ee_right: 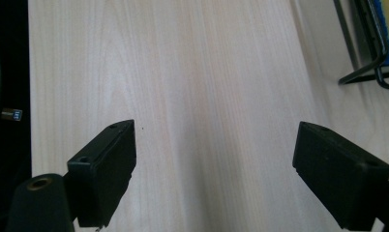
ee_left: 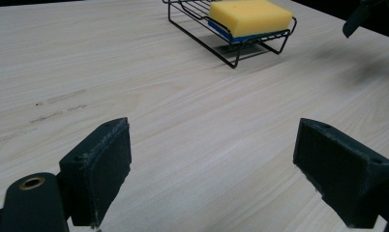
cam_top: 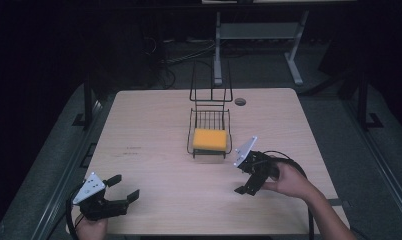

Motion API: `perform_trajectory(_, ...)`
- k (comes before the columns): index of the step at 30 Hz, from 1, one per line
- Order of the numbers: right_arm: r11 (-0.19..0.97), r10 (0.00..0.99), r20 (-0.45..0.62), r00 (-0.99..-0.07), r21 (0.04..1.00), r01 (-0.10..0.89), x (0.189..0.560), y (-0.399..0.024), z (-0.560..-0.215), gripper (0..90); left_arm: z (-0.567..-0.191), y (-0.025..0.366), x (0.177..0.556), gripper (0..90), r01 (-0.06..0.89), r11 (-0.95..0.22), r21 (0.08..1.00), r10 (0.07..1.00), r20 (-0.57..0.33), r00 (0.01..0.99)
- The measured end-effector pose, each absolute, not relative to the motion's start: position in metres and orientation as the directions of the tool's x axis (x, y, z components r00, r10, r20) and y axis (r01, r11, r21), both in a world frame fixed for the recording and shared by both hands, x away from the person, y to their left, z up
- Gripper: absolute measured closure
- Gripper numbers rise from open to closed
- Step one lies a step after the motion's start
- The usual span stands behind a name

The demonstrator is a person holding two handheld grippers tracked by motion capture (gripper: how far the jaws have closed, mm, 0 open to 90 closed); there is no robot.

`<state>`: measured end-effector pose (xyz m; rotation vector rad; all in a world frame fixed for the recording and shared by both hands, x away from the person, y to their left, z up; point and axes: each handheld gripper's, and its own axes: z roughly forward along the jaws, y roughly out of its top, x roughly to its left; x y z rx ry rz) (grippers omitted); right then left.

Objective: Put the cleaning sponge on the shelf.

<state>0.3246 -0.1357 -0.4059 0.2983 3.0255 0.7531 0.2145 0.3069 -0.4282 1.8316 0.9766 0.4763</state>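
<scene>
Here my left tongs (cam_top: 121, 187) are wide open and empty, low over the counter (cam_top: 154, 150). My right tongs (cam_top: 249, 175) are open and empty too. Farther off, the yellow sponge (cam_top: 209, 139) sits in the wire rack (cam_top: 210, 119). I think I must reach forward next.

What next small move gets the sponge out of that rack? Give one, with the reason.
Probably swing the right gripper toward the yellow sponge. It is the nearer one, open and holding nothing, and the sponge lies exposed on top of the wire rack. The left gripper sits farther off, near the table edge.
</scene>
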Motion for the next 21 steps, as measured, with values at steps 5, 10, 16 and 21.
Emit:
perform_trajectory(5, 0.858, 0.199, 0.037, -0.979, 0.476, 0.193, 0.318, -0.145, -0.408, 15.3, -0.429, 0.307, 0.215, 12.8, 0.416, -0.211, 0.884, 0.793, -0.094, 0.602)
perform_trajectory(10, 0.858, 0.216, 0.034, -0.976, 0.471, 0.206, 0.312, -0.154, -0.412, 15.3, -0.428, 0.307, 0.215, 12.8, 0.416, -0.211, 0.884, 0.794, -0.093, 0.601)
perform_trajectory(16, 0.851, 0.238, 0.035, -0.971, 0.475, 0.226, 0.305, -0.164, -0.417, 15.3, -0.428, 0.307, 0.215, 12.8, 0.415, -0.212, 0.885, 0.794, -0.092, 0.602)
perform_trajectory(21, 0.842, 0.255, 0.035, -0.966, 0.483, 0.240, 0.300, -0.173, -0.419, 15.3, -0.429, 0.306, 0.215, 12.8, 0.416, -0.213, 0.884, 0.793, -0.092, 0.602)
